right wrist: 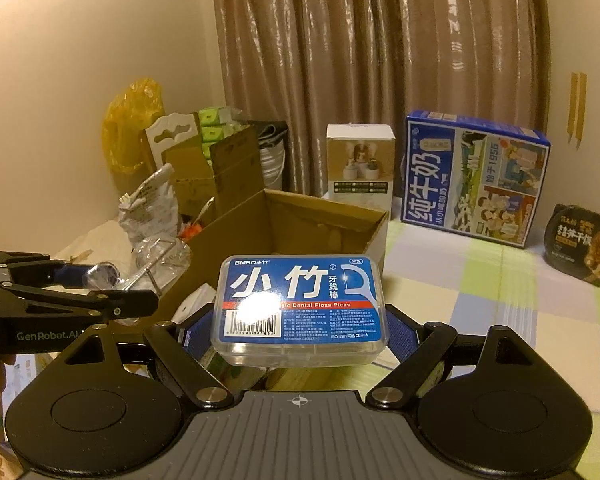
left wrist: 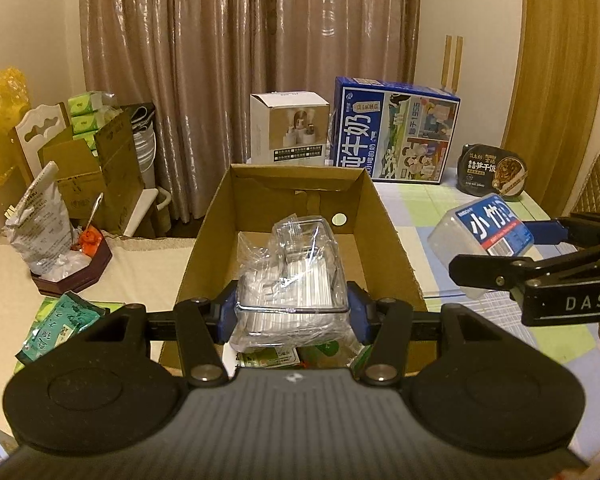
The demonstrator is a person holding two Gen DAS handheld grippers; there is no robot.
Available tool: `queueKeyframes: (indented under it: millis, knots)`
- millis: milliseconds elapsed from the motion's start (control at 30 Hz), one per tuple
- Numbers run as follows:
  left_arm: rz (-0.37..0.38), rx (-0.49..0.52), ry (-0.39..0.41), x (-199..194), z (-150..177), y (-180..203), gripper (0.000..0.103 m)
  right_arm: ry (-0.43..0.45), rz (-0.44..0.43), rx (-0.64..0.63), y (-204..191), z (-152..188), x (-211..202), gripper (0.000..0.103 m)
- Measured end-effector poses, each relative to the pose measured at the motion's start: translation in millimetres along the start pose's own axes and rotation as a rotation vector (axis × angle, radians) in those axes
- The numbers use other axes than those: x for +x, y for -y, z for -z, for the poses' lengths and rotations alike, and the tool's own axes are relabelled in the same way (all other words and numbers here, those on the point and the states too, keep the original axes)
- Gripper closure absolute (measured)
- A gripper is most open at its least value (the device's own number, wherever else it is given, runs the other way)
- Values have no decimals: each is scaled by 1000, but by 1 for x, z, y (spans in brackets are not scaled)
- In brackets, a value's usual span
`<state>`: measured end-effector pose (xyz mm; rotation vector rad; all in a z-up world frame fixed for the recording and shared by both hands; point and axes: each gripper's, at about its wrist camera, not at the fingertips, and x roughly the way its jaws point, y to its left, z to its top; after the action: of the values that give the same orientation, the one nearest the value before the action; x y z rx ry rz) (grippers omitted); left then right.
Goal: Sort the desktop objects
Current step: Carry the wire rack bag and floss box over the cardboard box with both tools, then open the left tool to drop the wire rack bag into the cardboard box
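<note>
1. My left gripper [left wrist: 292, 312] clamps a clear plastic packet [left wrist: 292, 280] above the cardboard box [left wrist: 384, 216], apparently ready to drop it in.
2. My right gripper [right wrist: 300, 332] grips the floss box [right wrist: 300, 304] beside the box, probably queued next.

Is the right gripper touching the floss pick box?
Touching. In the right wrist view, the right gripper has a blue pad pressed against each side of the floss pick box, which it holds above the table.
</note>
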<state>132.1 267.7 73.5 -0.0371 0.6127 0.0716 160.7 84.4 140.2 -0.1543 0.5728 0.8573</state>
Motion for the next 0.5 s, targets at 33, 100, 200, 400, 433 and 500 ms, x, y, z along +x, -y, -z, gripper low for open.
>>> queueKeyframes:
  millis: [33,100,200,400,433,500]
  knots:
    - [2,-1,-1,2,0,-1,54,-1,1,-3,0,-1,2,20]
    - [5,0,-3,7,-2,-3,54,-5,4,-13,1,-3,7,20]
    - [9,-4,-8,14,-6,-9,54,-11,2,-31,0,-8,16,20]
    - [10,3,-18,32,-16,-21,54,-21,-11,-56,-3,-14,34,20]
    - [10,5,-19,36,-18,-23,54,-24,-14,-60,-4,-15,38,20]
    - [11,10,-22,42,-21,-27,54,-29,-20,-68,-6,-16,44,20]
